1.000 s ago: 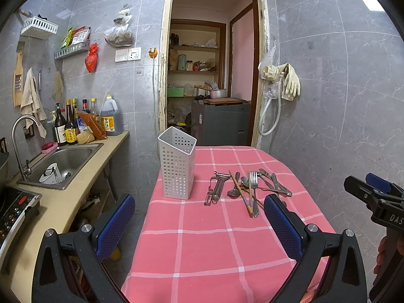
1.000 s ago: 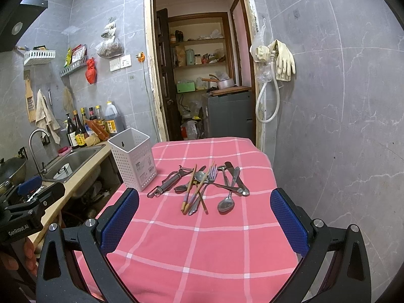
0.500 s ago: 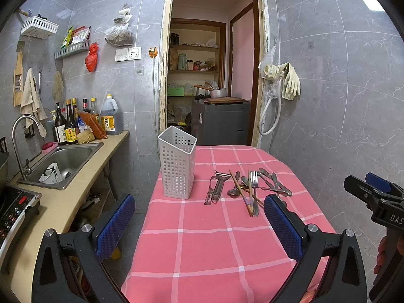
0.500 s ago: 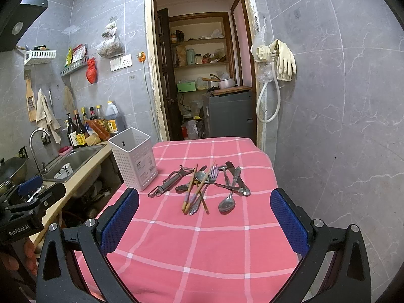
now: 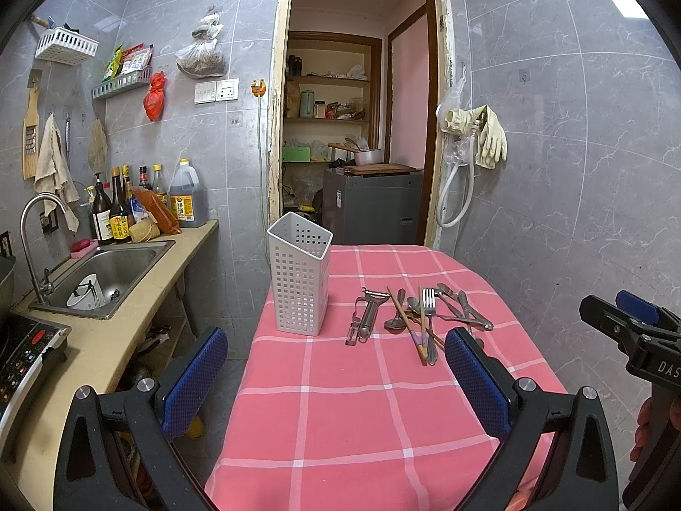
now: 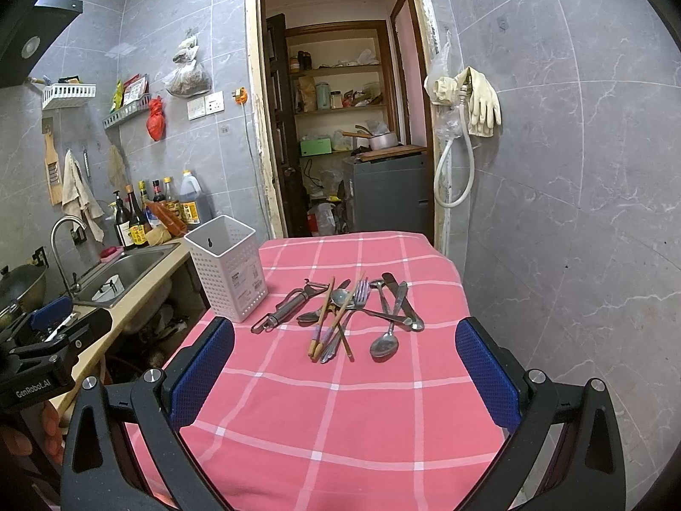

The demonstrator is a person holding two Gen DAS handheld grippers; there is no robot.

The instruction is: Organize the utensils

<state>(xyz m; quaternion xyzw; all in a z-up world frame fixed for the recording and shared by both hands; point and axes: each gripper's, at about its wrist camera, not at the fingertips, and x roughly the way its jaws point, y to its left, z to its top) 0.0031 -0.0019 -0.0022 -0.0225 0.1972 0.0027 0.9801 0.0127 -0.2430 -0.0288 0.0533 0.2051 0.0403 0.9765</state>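
Observation:
A white perforated utensil holder stands upright and empty on the far left of the pink checked table. To its right lies a pile of utensils: a metal peeler, chopsticks, a fork, spoons and knives. My left gripper is open and empty above the table's near part. My right gripper is open and empty, just short of the pile.
A counter with a steel sink, bottles and a cooktop runs along the left. An open doorway to a pantry is behind the table. A tiled wall with hanging gloves is on the right.
Almost nothing has moved; both grippers stay open and hover in the same place, with only a slight drift of the views.

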